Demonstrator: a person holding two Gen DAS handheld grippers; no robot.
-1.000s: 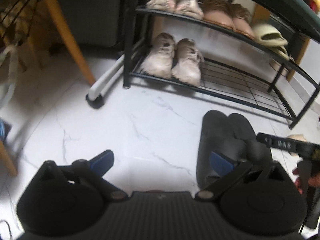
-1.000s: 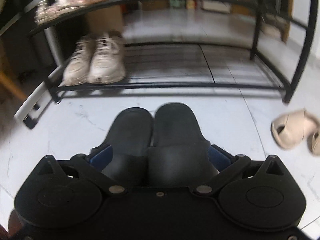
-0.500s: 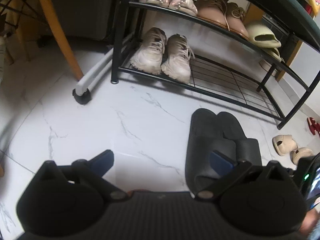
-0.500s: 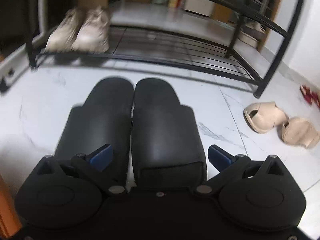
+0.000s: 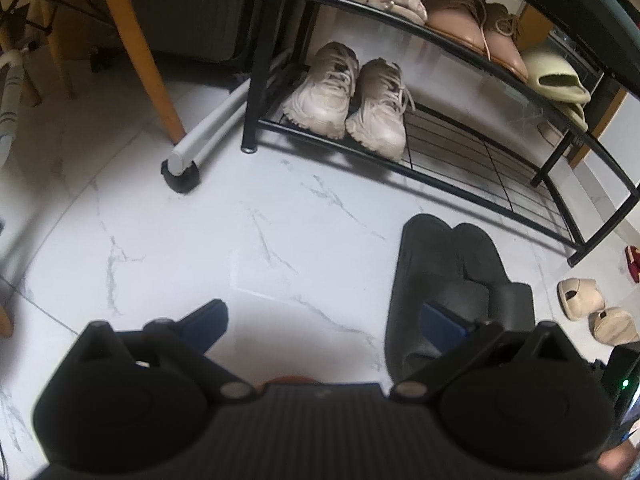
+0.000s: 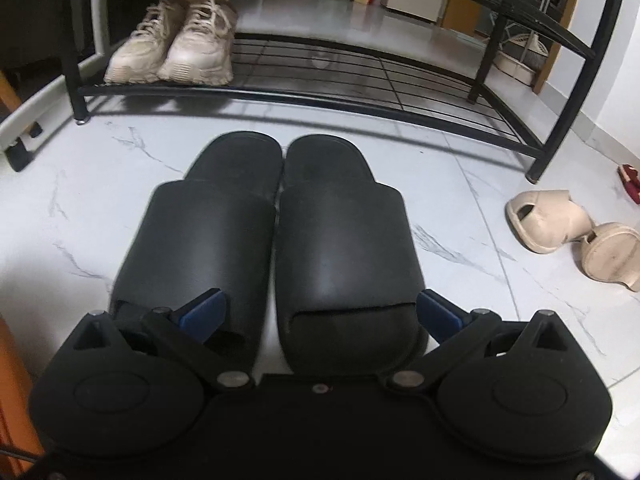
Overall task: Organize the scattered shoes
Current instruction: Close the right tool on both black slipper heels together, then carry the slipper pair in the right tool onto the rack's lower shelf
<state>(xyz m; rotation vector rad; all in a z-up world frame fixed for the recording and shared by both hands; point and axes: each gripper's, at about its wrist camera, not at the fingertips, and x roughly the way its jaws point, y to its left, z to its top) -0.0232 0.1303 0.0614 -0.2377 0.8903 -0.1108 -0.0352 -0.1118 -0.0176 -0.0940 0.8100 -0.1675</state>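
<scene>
A pair of black slippers lies side by side on the white marble floor, toes toward the black shoe rack. My right gripper is open at their heels. Its left finger sits over the left slipper's heel and its right finger is just outside the right slipper. In the left wrist view the black slippers lie ahead on the right. My left gripper is open above bare floor, its right fingertip overlapping the slippers. Beige sneakers stand on the shoe rack's bottom shelf.
Two beige slippers lie loose on the floor right of the rack's leg, beside a red item. The rack's upper shelf holds several shoes. A wooden chair leg and a grey bar foot stand to the left.
My right gripper has drawn back from the black slippers, which stay on the floor. The left wrist view has shifted slightly. Both grippers remain open.
</scene>
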